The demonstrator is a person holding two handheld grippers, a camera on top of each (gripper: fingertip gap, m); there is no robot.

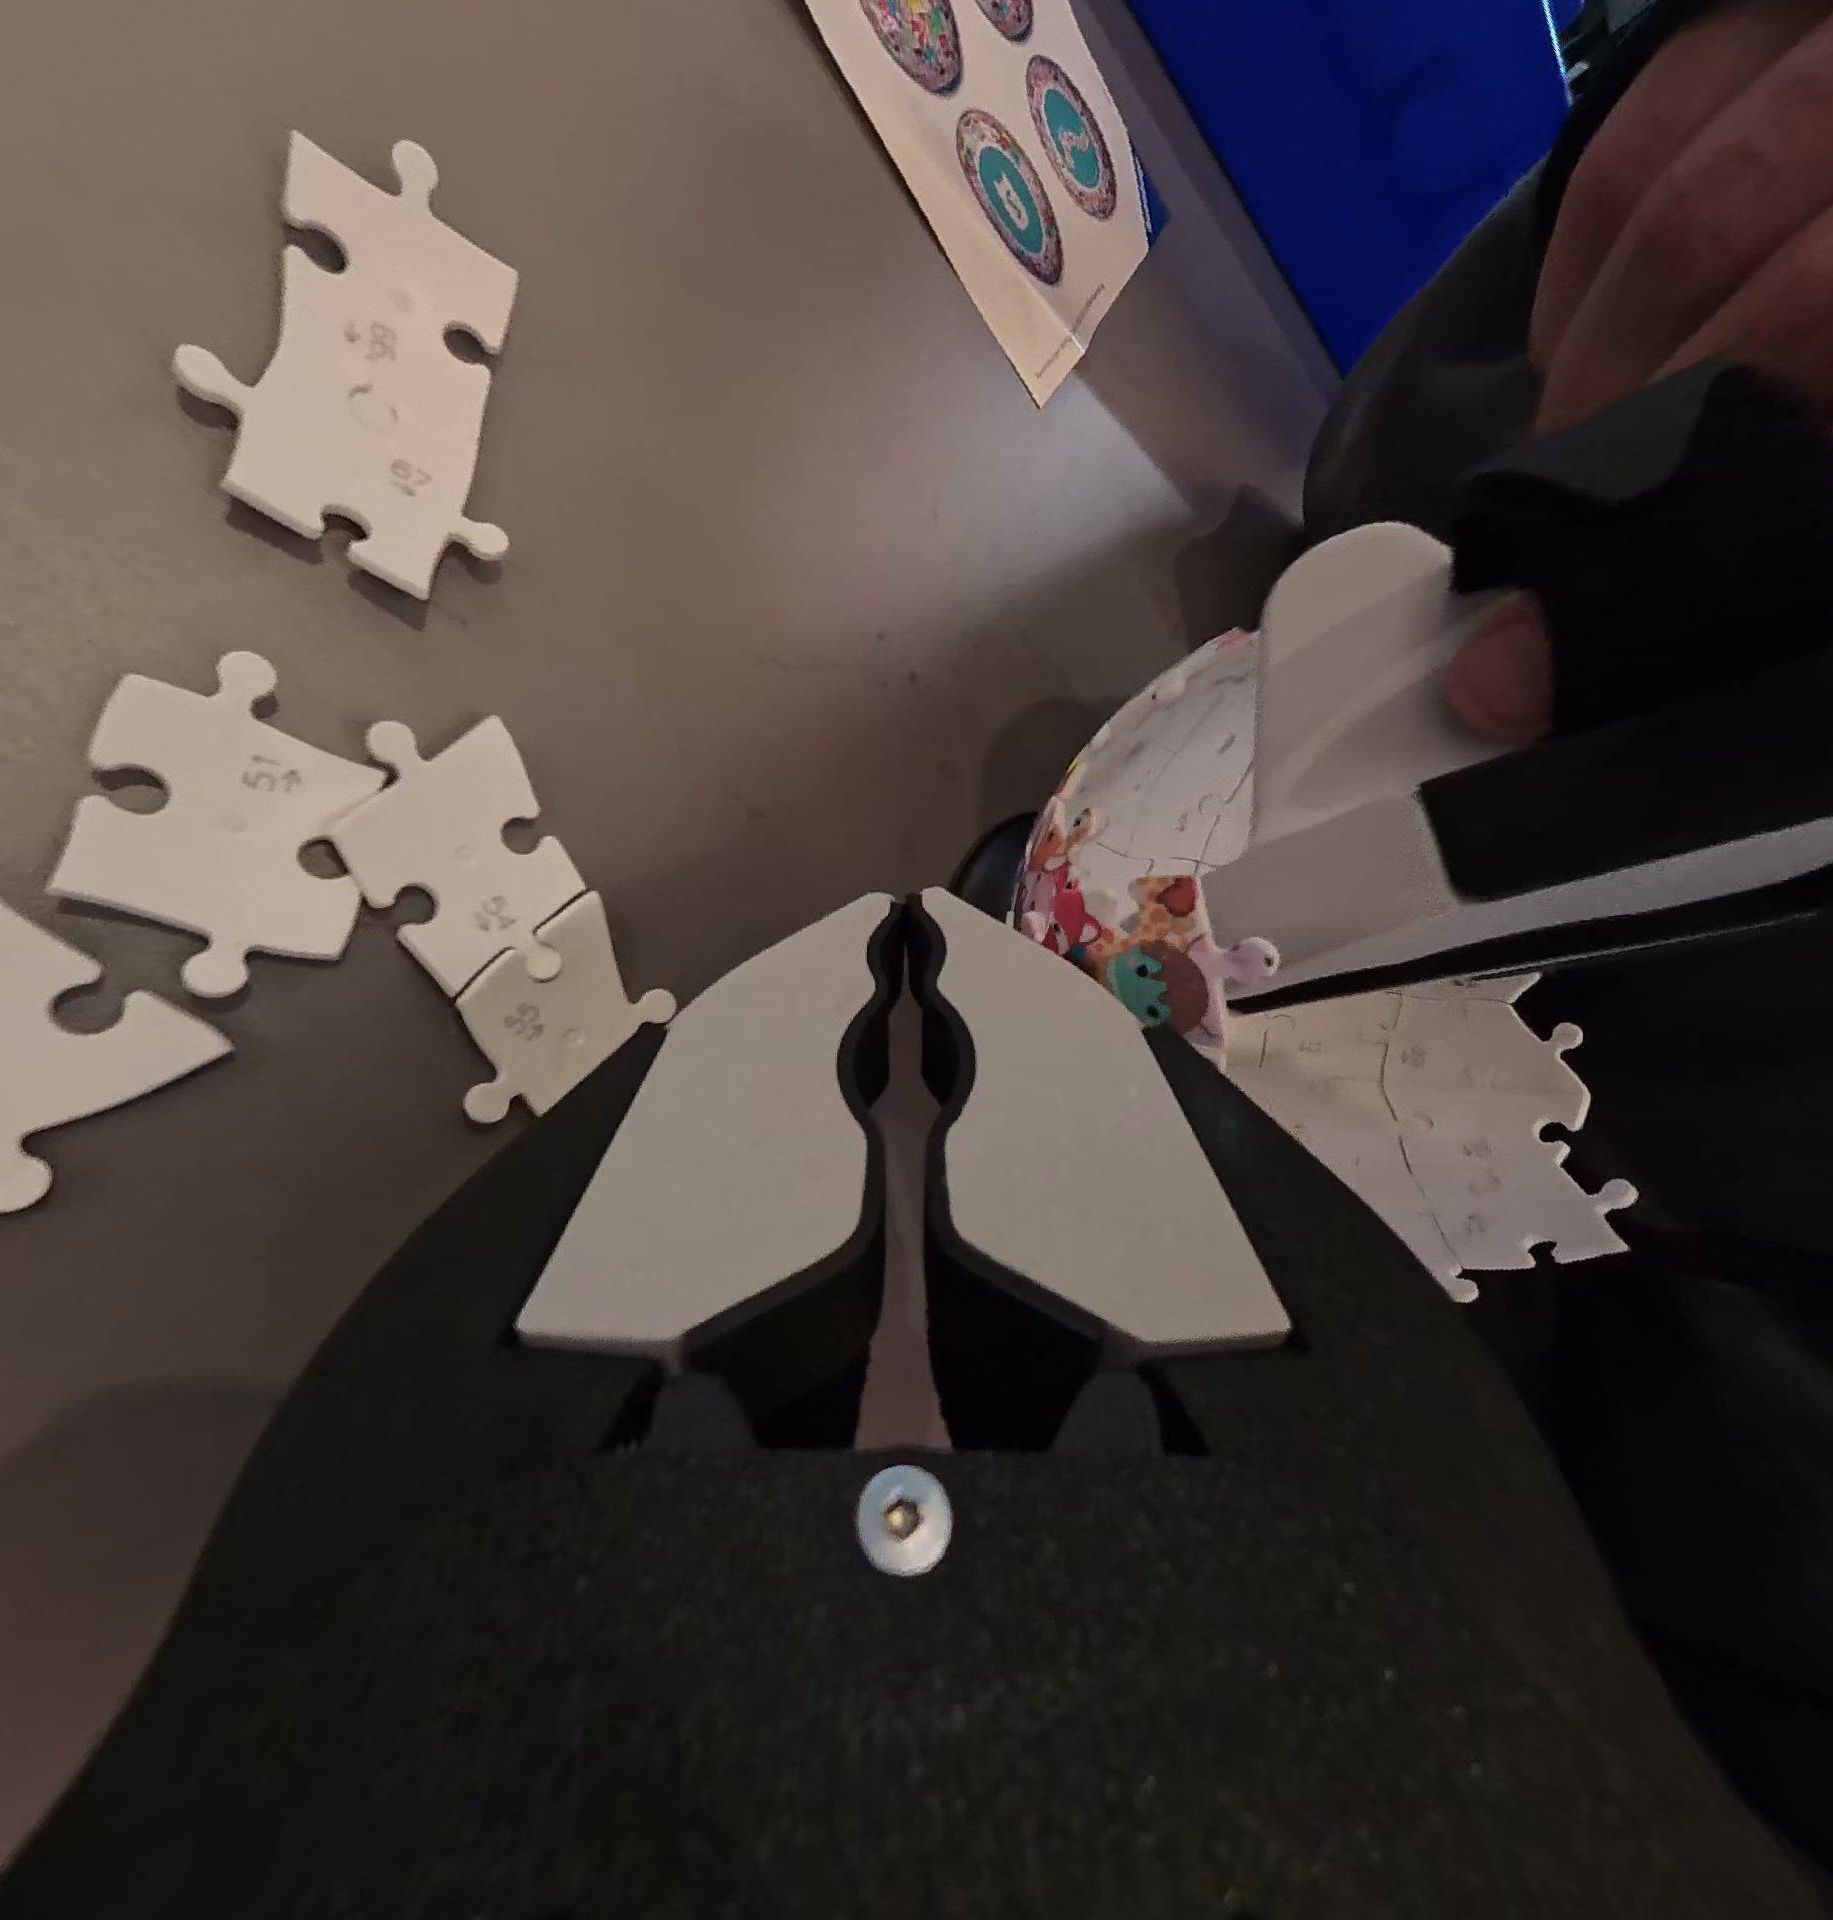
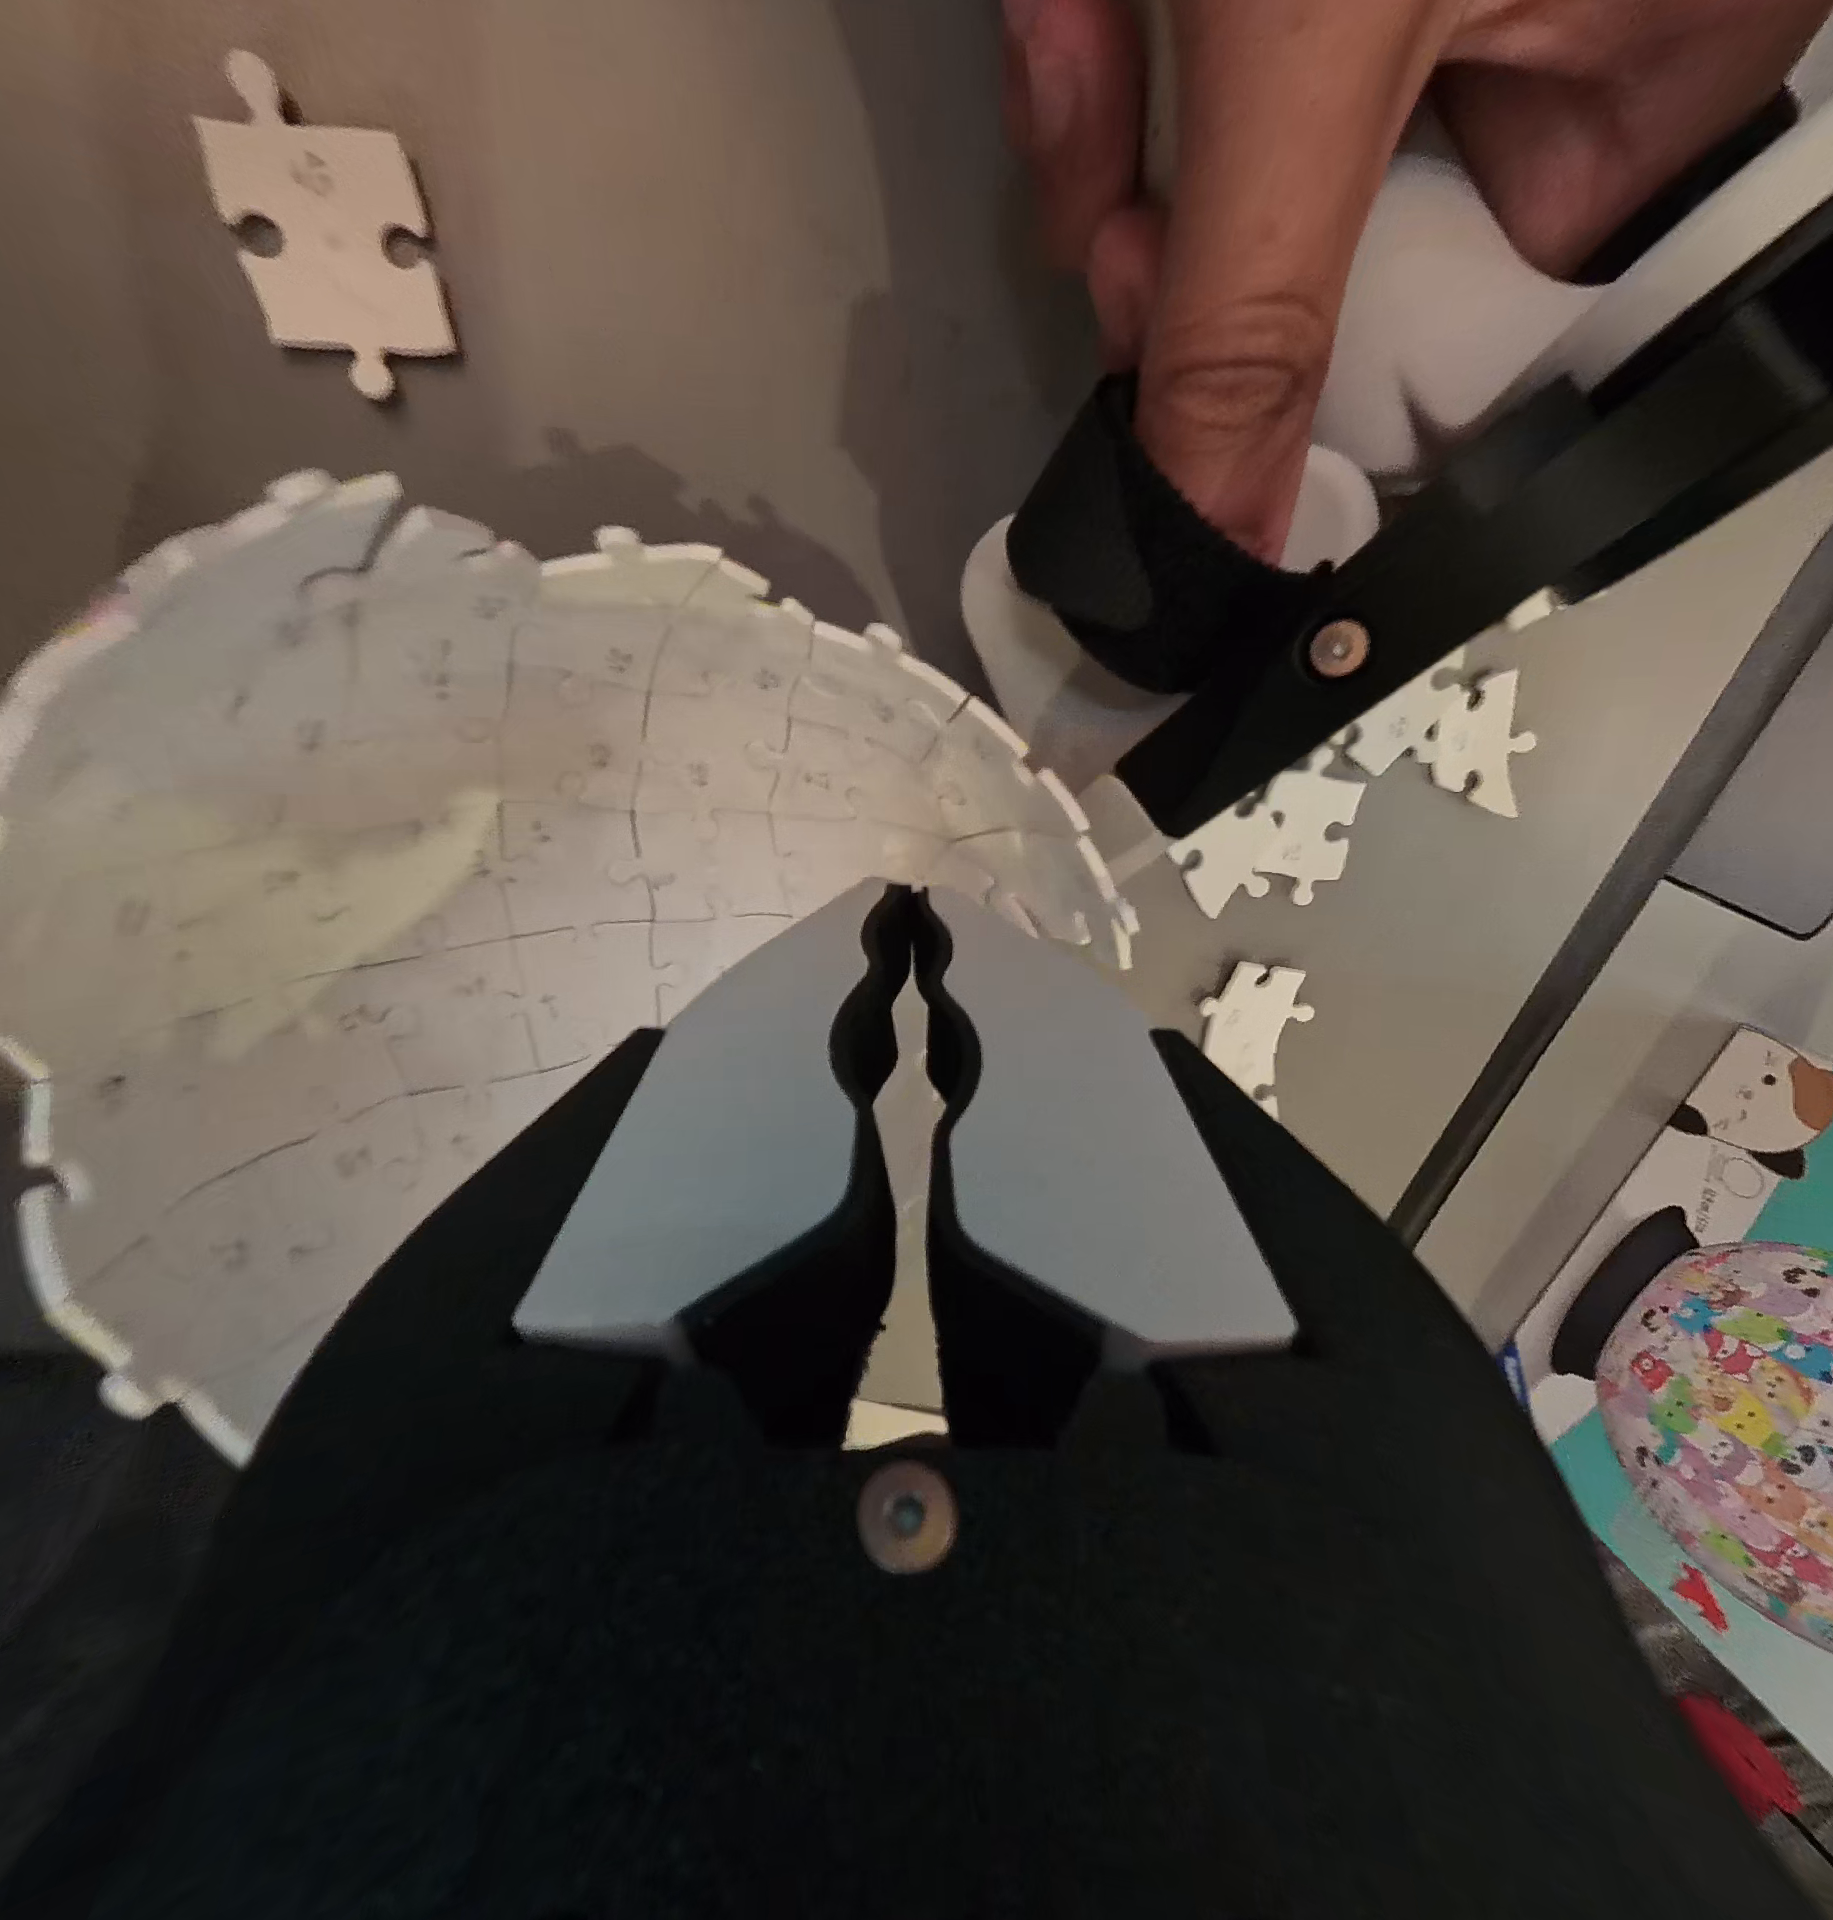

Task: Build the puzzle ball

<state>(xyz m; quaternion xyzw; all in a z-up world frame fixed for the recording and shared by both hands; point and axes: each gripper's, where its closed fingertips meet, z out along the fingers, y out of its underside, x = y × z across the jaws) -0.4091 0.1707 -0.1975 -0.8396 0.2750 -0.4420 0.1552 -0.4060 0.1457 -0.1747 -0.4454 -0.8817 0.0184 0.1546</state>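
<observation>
Grey matte tabletop (image 1: 746, 582), dim warm light, soft shadows. Printed leaflet (image 1: 1005, 177) lies near its far edge beside a blue surface (image 1: 1359, 156). From the right wrist view, a colourful box (image 2: 1722, 1351) sits past a metal rail (image 2: 1618, 914).

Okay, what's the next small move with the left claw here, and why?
Probably open the left claw and reach for a loose piece lying just ahead: it is shut on nothing, while the right claw pinches the edge of the half-built puzzle ball.
</observation>
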